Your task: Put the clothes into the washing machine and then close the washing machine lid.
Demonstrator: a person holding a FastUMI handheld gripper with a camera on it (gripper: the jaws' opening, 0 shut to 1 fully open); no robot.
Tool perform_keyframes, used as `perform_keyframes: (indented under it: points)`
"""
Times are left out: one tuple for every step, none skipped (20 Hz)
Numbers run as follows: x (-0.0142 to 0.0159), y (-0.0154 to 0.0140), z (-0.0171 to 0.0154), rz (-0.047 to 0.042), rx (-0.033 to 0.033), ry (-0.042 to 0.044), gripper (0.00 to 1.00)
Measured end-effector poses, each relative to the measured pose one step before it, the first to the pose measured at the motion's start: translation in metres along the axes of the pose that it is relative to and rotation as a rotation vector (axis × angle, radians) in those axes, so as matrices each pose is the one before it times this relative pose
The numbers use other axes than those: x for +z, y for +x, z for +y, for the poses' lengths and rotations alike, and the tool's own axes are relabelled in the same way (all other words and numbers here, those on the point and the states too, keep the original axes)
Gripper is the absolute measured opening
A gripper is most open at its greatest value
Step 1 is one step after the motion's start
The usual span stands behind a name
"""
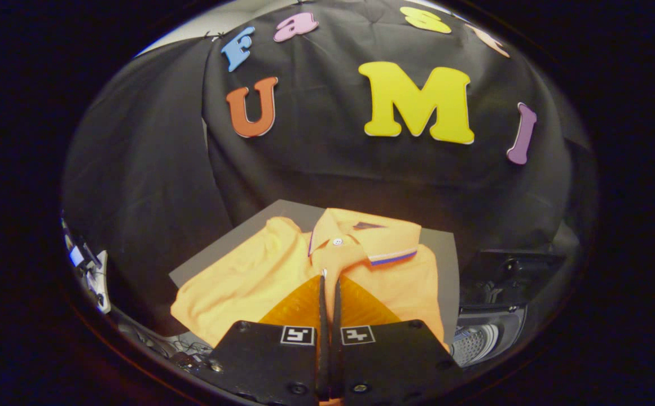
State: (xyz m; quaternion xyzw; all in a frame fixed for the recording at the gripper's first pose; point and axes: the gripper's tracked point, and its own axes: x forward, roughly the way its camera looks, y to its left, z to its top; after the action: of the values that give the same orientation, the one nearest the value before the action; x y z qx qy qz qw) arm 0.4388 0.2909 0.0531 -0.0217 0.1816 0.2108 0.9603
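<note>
Orange polo shirt [304, 270] lies spread flat on a grey board [445, 254] that tops the worktop. Collar points away from the gripper, toward the black cloth wall [316, 158]. 1 white button [337, 242] shows at the neck; a blue stripe runs along the collar edge on the right side. 1 sleeve bunches up toward the far left corner of the board. The near hem hangs slightly over the board's front edge on the left.

Gripper [330, 282] sits low over the shirt, its tips resting at the placket just below the collar. Jaws stand nearly together, only a thin slit between them. Whether any cloth is pinched in that slit cannot be told; the tips lie right against the fabric.

Washing machine [488, 332] stands to the right of the board, below worktop level, dark-bodied. Its lid [508, 270] is raised, upright behind the opening. The drum [474, 341] shows pale and perforated inside the opening; no clothing can be made out in the part that shows.

Left of the board, near the cloth wall's foot, some small white and dark gear [87, 268] with cables, too small to identify.
</note>
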Motion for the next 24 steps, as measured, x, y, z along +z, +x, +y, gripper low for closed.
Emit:
perform_keyframes:
  points:
    - [0.00681, -0.01868, 0.00182, -0.03574, -0.00054, 0.00235, 0.04]
    - [0.0088, -0.01927, 0.00193, -0.03318, 0.00419, 0.0027, 0.04]
    - [0.00874, -0.01964, 0.00149, -0.03471, -0.00148, 0.00627, 0.04]
    - [0.00878, -0.0197, 0.00181, -0.03151, 0.00538, 0.00931, 0.04]
    - [0.00998, -0.02013, 0.00122, -0.03351, -0.0031, 0.0105, 0.04]
    - [0.01074, -0.01965, 0.002, -0.02992, -0.00126, 0.00377, 0.04]
    - [0.00781, -0.02113, 0.00076, -0.02974, -0.00746, -0.0033, 0.04]
    - [0.00972, -0.02059, -0.00005, -0.027, -0.00693, -0.00306, 0.04]
    - [0.01011, -0.02023, 0.00086, -0.0325, -0.00763, -0.00229, 0.04]
    - [0.01177, -0.01967, -0.0014, -0.03414, -0.01134, -0.00305, 0.04]
    - [0.00956, -0.01887, -0.00283, -0.02318, -0.01351, -0.00582, 0.04]
    - [0.01081, -0.01858, -0.00531, -0.02781, -0.01495, -0.00178, 0.04]
    - [0.0122, -0.01711, -0.00616, -0.0233, -0.01295, -0.0017, 0.04]
    - [0.01087, -0.01603, -0.00736, -0.02166, -0.01832, -0.00371, 0.04]
    - [0.01096, -0.01381, -0.00805, -0.02286, -0.01778, -0.00677, 0.04]
    - [0.00933, -0.01248, -0.01005, -0.01948, -0.01723, -0.00656, 0.04]
    - [0.00649, -0.0103, -0.00968, -0.00819, -0.0162, -0.00747, 0.04]
    - [0.0046, -0.00943, -0.01079, -0.00931, -0.01746, -0.00408, 0.04]
    - [0.00625, -0.00495, -0.00904, -0.00754, -0.01579, -0.00492, 0.04]
    - [0.00349, -0.00413, -0.01181, -0.00242, -0.0181, -0.00828, 0.04]
    - [0.00307, -0.00304, -0.01189, -0.00474, -0.01609, -0.0026, 0.04]
    - [0.00235, -0.00228, -0.01063, 0.00127, -0.01452, -0.00122, 0.04]
    - [0.0014, 0.0002, -0.01086, -0.00267, -0.01033, -0.00244, 0.04]
    - [0.0007, 0.00292, -0.01164, 0.00476, -0.01289, -0.00678, 0.04]
